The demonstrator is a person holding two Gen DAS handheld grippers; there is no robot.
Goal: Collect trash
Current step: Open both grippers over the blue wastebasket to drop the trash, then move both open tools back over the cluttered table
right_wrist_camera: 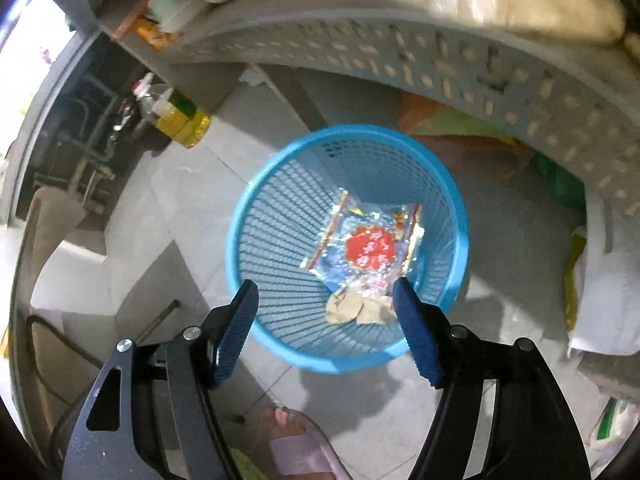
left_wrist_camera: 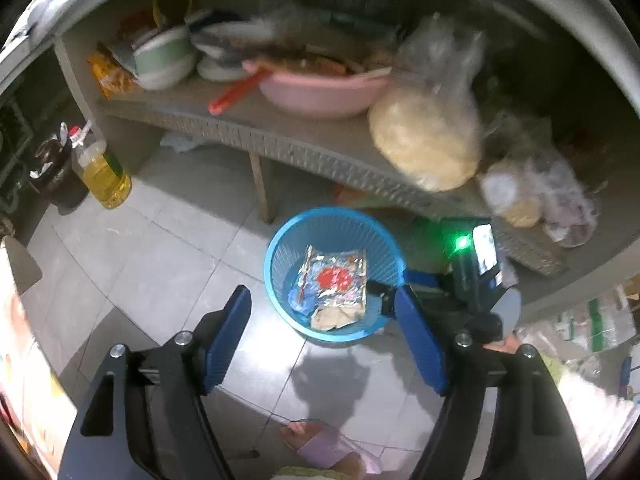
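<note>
While both grippers' fingers gape wide, empty: one blue basket (right_wrist_camera: 256, 184), one foil wrapper (right_wrist_camera: 368, 240), crumpled scraps.

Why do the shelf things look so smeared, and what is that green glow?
Left wrist view: motion blur smears the bagged food on the shelf; the green glow is a light on the other hand-held gripper. Right wrist view: the shelf edge bends from fisheye distortion; the blue basket is slightly blurred.
</note>
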